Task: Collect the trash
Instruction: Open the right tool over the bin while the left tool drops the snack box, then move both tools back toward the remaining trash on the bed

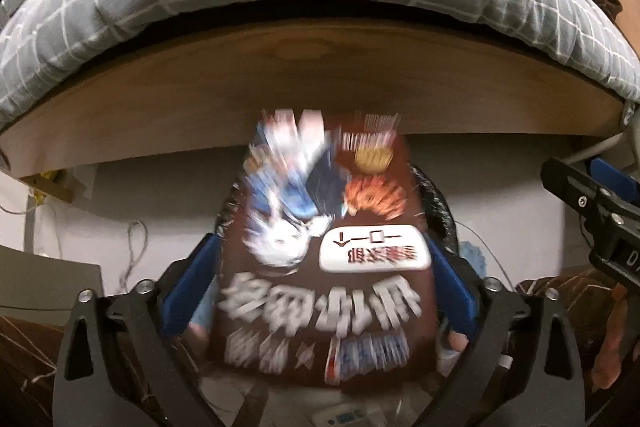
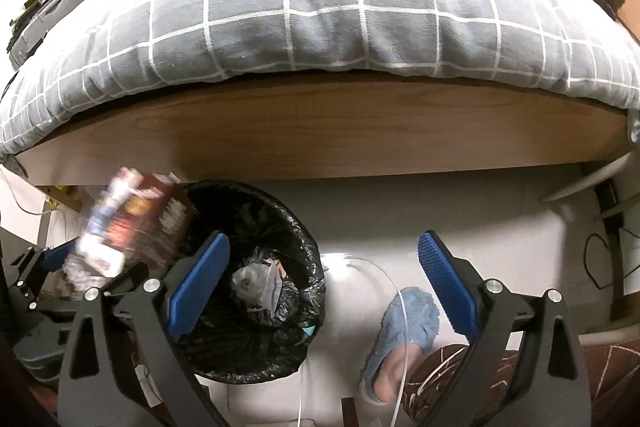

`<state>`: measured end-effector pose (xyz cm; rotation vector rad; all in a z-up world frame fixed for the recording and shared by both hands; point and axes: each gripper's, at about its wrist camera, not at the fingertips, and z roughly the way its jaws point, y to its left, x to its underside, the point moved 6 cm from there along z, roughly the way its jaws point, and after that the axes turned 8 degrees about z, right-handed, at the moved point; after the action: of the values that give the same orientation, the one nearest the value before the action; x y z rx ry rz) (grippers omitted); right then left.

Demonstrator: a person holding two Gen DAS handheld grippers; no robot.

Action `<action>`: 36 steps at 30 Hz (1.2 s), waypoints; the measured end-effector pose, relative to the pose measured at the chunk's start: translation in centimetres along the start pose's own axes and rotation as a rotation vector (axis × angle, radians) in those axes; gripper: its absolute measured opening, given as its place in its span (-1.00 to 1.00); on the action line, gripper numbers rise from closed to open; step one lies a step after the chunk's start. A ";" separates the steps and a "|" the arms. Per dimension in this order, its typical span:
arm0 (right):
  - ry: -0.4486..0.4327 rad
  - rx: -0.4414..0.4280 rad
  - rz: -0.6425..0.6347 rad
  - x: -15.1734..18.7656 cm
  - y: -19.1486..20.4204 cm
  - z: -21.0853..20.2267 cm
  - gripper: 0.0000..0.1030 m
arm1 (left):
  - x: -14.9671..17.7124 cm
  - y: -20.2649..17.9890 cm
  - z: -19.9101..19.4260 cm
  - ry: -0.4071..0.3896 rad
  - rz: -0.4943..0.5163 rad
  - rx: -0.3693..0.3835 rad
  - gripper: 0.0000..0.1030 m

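The left gripper (image 1: 320,291) has its 2 blue pads spread wide with the brown snack box (image 1: 320,251) blurred between them, apparently loose rather than pinched; the right gripper (image 2: 324,287) gapes open with nothing in it, above the black-lined trash bin (image 2: 256,283); the box sits at the bin's left rim and could tip outside; beyond stands the wooden bed frame (image 2: 320,131) under a grey checked duvet (image 2: 320,19).

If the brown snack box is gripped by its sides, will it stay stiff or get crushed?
The brown snack box looks like thin printed cardboard, so probably light and somewhat stiff. Its flat faces may buckle under a hard squeeze. It appears blurred between the open left tool, above the bin, so it likely slips free easily.
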<state>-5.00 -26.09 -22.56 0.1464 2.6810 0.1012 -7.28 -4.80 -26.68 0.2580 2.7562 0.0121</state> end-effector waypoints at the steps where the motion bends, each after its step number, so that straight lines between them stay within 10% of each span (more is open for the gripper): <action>1: -0.001 -0.002 -0.002 0.0 0.1 -0.1 0.78 | -0.1 0.1 -0.2 -0.001 -0.004 -0.001 0.89; 36: -0.303 -0.074 -0.078 -11.4 6.7 -10.0 0.78 | -10.4 7.6 -10.7 -0.221 -0.082 -0.072 0.89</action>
<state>1.33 -21.30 -8.05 0.0301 2.3738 0.1423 -0.29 1.09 -12.58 0.1189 2.5379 0.0583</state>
